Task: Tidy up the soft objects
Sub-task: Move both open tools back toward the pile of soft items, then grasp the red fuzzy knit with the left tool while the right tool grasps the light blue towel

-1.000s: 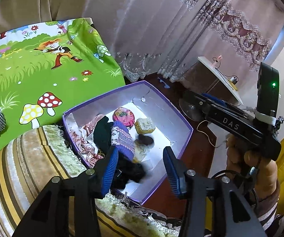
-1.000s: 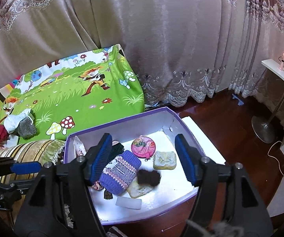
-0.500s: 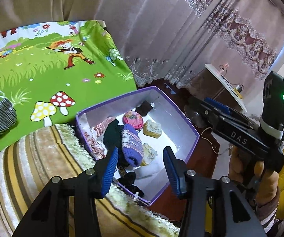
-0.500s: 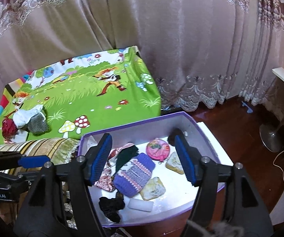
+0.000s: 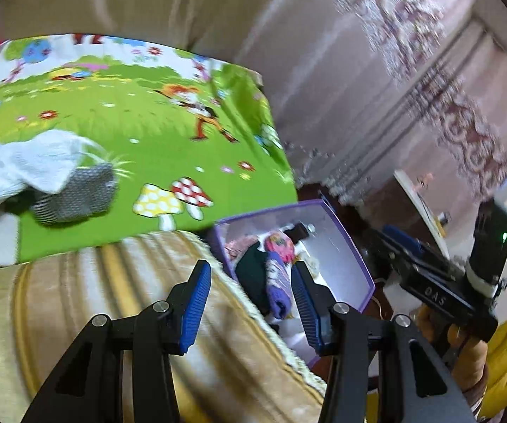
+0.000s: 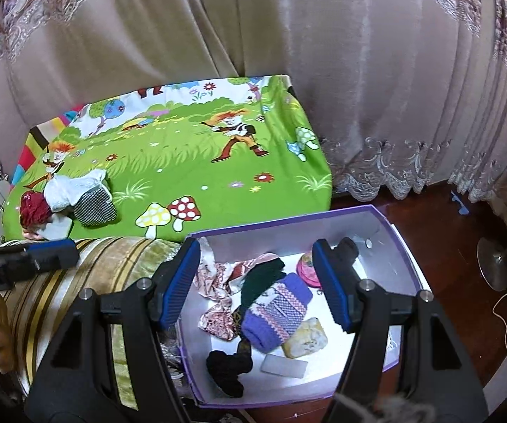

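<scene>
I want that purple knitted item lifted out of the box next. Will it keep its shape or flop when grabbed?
The purple knitted item looks like thick, bunched wool, so it would probably sag and fold rather than stay stiff. It seems light for its bulk. It overlaps the dark green cloth and the patterned fabric, so lifting it may drag those along.

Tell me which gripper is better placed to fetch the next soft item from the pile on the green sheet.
Probably the left gripper. It is open and empty, and the pile lies on its side, past the striped cushion. The right gripper, also empty, hangs over the purple box.
</scene>
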The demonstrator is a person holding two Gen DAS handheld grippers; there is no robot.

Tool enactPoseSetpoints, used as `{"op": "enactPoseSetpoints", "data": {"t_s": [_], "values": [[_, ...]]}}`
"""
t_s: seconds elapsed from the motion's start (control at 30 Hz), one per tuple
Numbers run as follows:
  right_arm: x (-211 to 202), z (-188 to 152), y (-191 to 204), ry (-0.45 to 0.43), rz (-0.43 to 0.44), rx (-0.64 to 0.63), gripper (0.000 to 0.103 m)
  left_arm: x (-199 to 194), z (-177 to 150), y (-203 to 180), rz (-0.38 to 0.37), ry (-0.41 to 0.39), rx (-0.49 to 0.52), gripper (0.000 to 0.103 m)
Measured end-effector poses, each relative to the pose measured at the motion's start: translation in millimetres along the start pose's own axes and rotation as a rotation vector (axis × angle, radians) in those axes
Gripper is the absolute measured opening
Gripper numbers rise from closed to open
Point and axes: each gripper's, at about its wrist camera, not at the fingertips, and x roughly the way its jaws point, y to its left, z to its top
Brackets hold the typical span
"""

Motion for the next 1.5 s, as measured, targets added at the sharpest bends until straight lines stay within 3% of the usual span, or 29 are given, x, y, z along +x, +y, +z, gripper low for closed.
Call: {"op": "enactPoseSetpoints", "data": {"t_s": [0.43,0.8,1.0,1.3,1.4,1.5], "values": [[7.7,10.6,46.7,0.012,0.069,-0.091,0.070,-59.9,-4.4,87.5,0.103,-0.134,-0.218,0.049],[25.4,18.0,98.1,0.034,0.150,-0.185,0.070,-109.6,-11.0,175.9,0.201,-0.249,-0.489,0.049],[35.7,23.6,124.7,0.042,0.196,-0.238,0.070,-121.2,-11.5,213.3,0.202,-0.265,-0.604,0.049],[54.5,31.7,158.5,0.071,0.276,-0.287,0.070,-117.7,2.9,255.8,0.139,-0.259,-0.767,0.049],[59.1,34.6,169.1,0.067,0.295,-0.308,0.070,-115.2,9.5,268.0,0.155,-0.260,-0.811,0.058],[62.9,37.2,178.6,0.066,0.310,-0.330,0.070,-110.1,16.1,277.0,0.176,-0.245,-0.826,0.060]]}}
